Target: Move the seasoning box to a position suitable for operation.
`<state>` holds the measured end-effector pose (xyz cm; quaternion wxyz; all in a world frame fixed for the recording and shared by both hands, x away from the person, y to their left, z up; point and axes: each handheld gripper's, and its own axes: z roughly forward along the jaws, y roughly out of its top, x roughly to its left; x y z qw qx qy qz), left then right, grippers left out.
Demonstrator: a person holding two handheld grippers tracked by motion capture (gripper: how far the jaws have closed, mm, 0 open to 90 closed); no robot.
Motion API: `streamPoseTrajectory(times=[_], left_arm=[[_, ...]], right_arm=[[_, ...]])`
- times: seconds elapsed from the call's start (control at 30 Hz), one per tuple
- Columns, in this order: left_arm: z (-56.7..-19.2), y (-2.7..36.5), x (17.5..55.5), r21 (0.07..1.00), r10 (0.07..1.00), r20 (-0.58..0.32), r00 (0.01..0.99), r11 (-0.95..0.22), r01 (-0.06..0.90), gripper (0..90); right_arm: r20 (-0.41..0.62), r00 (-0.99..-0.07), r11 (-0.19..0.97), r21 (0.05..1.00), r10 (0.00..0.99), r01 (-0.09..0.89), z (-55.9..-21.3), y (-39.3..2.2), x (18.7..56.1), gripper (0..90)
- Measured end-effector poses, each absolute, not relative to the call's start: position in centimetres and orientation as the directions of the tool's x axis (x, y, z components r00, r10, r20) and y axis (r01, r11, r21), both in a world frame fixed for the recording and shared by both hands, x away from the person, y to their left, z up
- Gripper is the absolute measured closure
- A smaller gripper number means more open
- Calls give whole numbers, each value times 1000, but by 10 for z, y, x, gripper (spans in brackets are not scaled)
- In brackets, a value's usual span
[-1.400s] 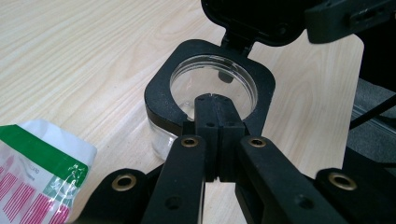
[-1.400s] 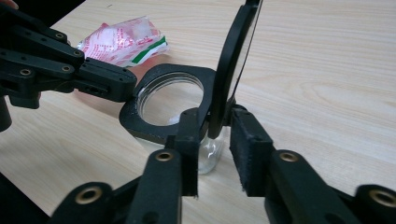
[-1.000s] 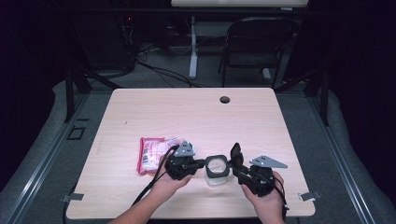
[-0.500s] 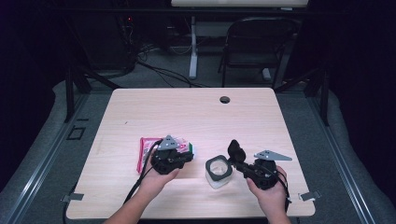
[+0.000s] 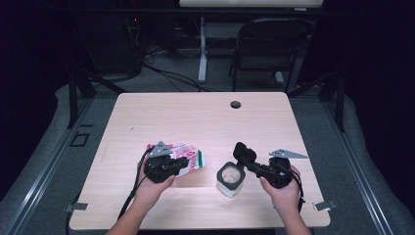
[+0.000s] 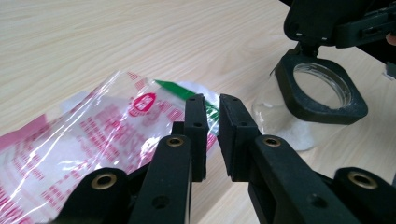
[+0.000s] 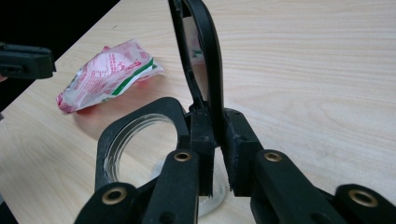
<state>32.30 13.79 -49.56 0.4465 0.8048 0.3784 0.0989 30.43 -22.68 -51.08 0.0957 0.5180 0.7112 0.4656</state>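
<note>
A clear jar with a black collar stands open at the table's front. Its black-framed lid is tipped upright, and my right gripper is shut on the lid's lower edge. Those jaws have just closed in on the lid and eased very slightly. A crinkled clear bag with red and green print lies left of the jar. My left gripper hovers at its near end. Its jaws have just opened to a narrow gap, with the bag's green edge showing through and not pinched.
The light wooden table has a round cable hole near its far edge. A folding chair and a desk leg with cables stand behind it. A black part of the left gripper enters the right gripper view's left edge.
My left gripper drew back leftward from the jar to the bag. The right hand shifted slightly right, keeping the lid upright. The jar and the bag stayed put.
</note>
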Motion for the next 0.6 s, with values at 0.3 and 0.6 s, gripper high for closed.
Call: streamPoseTrajectory(times=[0.3, 0.6], left_arm=[[-499, 159, 319, 798, 752, -173, 636, -272, 538, 701], [-503, 168, 317, 793, 774, -155, 614, -274, 544, 686]], right_arm=[[347, -449, 26, 768, 824, 640, -511, -223, 319, 800], [366, -455, 8, 772, 812, 635, -513, -222, 327, 784]])
